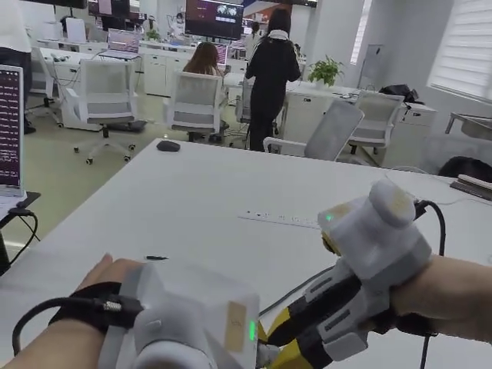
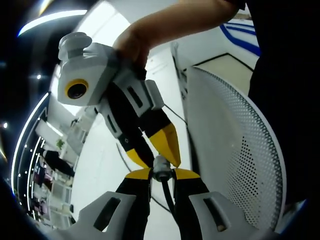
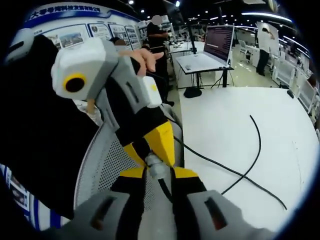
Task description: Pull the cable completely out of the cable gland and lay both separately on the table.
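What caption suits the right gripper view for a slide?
Left gripper and right gripper meet at a grey cable gland; black cable trails across the table.

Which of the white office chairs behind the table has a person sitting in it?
The chair beyond the black mouse; the other white chairs stand empty.

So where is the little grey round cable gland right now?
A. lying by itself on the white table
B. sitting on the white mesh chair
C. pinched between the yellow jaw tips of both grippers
C: the little grey round cable gland sits right where the yellow tips of the left gripper and the right gripper meet, while the thin black cable runs off across the white table.
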The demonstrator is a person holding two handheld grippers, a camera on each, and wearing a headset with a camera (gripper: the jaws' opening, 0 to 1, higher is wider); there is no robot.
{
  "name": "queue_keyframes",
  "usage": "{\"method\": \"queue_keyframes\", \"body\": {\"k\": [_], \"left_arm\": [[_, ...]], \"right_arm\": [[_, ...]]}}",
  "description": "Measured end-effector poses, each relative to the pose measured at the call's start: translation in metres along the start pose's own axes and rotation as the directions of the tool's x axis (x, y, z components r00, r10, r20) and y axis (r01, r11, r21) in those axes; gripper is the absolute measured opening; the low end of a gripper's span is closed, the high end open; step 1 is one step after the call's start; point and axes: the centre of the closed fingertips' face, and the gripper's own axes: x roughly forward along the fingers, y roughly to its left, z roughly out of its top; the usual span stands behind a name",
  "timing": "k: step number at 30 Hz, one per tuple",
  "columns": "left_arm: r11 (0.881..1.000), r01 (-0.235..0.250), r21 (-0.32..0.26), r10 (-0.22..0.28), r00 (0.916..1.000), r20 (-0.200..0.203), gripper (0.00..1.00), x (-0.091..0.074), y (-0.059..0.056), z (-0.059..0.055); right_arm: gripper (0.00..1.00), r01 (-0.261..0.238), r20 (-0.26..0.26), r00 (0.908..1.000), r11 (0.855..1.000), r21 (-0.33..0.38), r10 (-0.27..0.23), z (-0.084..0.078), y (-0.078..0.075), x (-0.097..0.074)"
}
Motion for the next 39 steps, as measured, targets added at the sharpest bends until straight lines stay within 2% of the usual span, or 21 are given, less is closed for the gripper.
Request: {"method": "queue_keyframes", "body": {"k": [2, 6, 12, 17, 19, 20, 22, 23, 24, 25, 26, 27, 28, 29, 31, 32, 35, 36, 37, 38, 39], "left_arm": [[1.000, 0.010, -0.012, -0.010, 0.9999, -0.006, 0.17, 0.002, -0.001, -0.002], [0.997, 0.032, -0.064, -0.033, 0.9993, -0.018, 0.17, 0.006, -0.003, -0.005], [0.990, 0.061, -0.130, -0.067, 0.9969, -0.041, 0.16, 0.012, -0.005, -0.012], [0.981, 0.083, -0.177, -0.093, 0.9945, -0.048, 0.16, 0.014, -0.006, -0.017], [0.973, 0.090, -0.211, -0.103, 0.9935, -0.049, 0.16, 0.015, -0.006, -0.019], [0.966, 0.096, -0.240, -0.111, 0.9926, -0.049, 0.16, 0.015, -0.007, -0.020], [0.941, 0.119, -0.317, -0.137, 0.9898, -0.037, 0.16, 0.016, -0.009, -0.022], [0.930, 0.121, -0.347, -0.144, 0.9888, -0.040, 0.16, 0.017, -0.007, -0.024], [0.919, 0.129, -0.373, -0.154, 0.9875, -0.036, 0.16, 0.018, -0.008, -0.025], [0.913, 0.145, -0.381, -0.168, 0.9853, -0.029, 0.16, 0.019, -0.009, -0.025], [0.894, 0.146, -0.423, -0.168, 0.9857, -0.015, 0.16, 0.019, -0.008, -0.024], [0.882, 0.157, -0.445, -0.183, 0.9831, -0.014, 0.16, 0.020, -0.009, -0.026], [0.878, 0.164, -0.449, -0.186, 0.9825, -0.005, 0.16, 0.020, -0.008, -0.027], [0.852, 0.179, -0.491, -0.198, 0.9800, 0.014, 0.16, 0.019, -0.009, -0.026], [0.811, 0.206, -0.548, -0.214, 0.9755, 0.050, 0.16, 0.019, -0.009, -0.025], [0.775, 0.227, -0.590, -0.224, 0.9712, 0.080, 0.16, 0.019, -0.009, -0.024], [0.716, 0.270, -0.644, -0.247, 0.9605, 0.127, 0.16, 0.017, -0.011, -0.024], [0.686, 0.279, -0.672, -0.244, 0.9582, 0.149, 0.16, 0.017, -0.010, -0.023], [0.673, 0.280, -0.685, -0.241, 0.9581, 0.154, 0.16, 0.017, -0.010, -0.024], [0.649, 0.282, -0.707, -0.243, 0.9570, 0.159, 0.16, 0.017, -0.011, -0.024], [0.651, 0.281, -0.705, -0.244, 0.9572, 0.155, 0.16, 0.018, -0.011, -0.025]], "right_arm": [[0.13, 0.010, -0.026, 0.9996, 0.999, -0.036, -0.011, -0.004, 0.000, 0.001], [0.12, 0.035, -0.054, 0.9978, 0.998, -0.058, -0.038, -0.008, 0.001, 0.005], [0.11, 0.125, -0.100, 0.9852, 0.982, -0.141, -0.139, -0.013, -0.003, 0.009], [0.10, 0.208, -0.110, 0.9669, 0.960, -0.185, -0.230, -0.016, -0.006, 0.012], [0.10, 0.250, -0.110, 0.9544, 0.945, -0.211, -0.278, -0.016, -0.008, 0.012], [0.10, 0.277, -0.111, 0.9447, 0.932, -0.234, -0.309, -0.016, -0.010, 0.012], [0.10, 0.301, -0.116, 0.9319, 0.912, -0.279, -0.344, -0.016, -0.010, 0.013], [0.10, 0.329, -0.115, 0.9178, 0.890, -0.314, -0.380, -0.016, -0.013, 0.013], [0.10, 0.335, -0.123, 0.9102, 0.877, -0.344, -0.396, -0.017, -0.013, 0.014], [0.10, 0.362, -0.125, 0.8910, 0.849, -0.384, -0.436, -0.017, -0.015, 0.013], [0.10, 0.358, -0.138, 0.8836, 0.835, -0.418, -0.448, -0.019, -0.015, 0.014], [0.10, 0.372, -0.130, 0.8748, 0.819, -0.436, -0.467, -0.018, -0.016, 0.015], [0.10, 0.382, -0.125, 0.8692, 0.810, -0.445, -0.478, -0.018, -0.016, 0.016], [0.10, 0.389, -0.123, 0.8643, 0.803, -0.452, -0.488, -0.018, -0.016, 0.016], [0.11, 0.393, -0.117, 0.8459, 0.756, -0.524, -0.520, -0.017, -0.017, 0.014], [0.11, 0.407, -0.110, 0.8387, 0.748, -0.524, -0.533, -0.017, -0.016, 0.014], [0.11, 0.420, -0.096, 0.8298, 0.728, -0.542, -0.550, -0.016, -0.015, 0.015], [0.11, 0.424, -0.093, 0.8259, 0.722, -0.547, -0.556, -0.016, -0.015, 0.015], [0.11, 0.429, -0.092, 0.8229, 0.719, -0.548, -0.561, -0.016, -0.016, 0.015], [0.11, 0.433, -0.093, 0.8215, 0.721, -0.541, -0.563, -0.016, -0.017, 0.015], [0.12, 0.427, -0.100, 0.8261, 0.732, -0.531, -0.555, -0.018, -0.017, 0.017]]}}
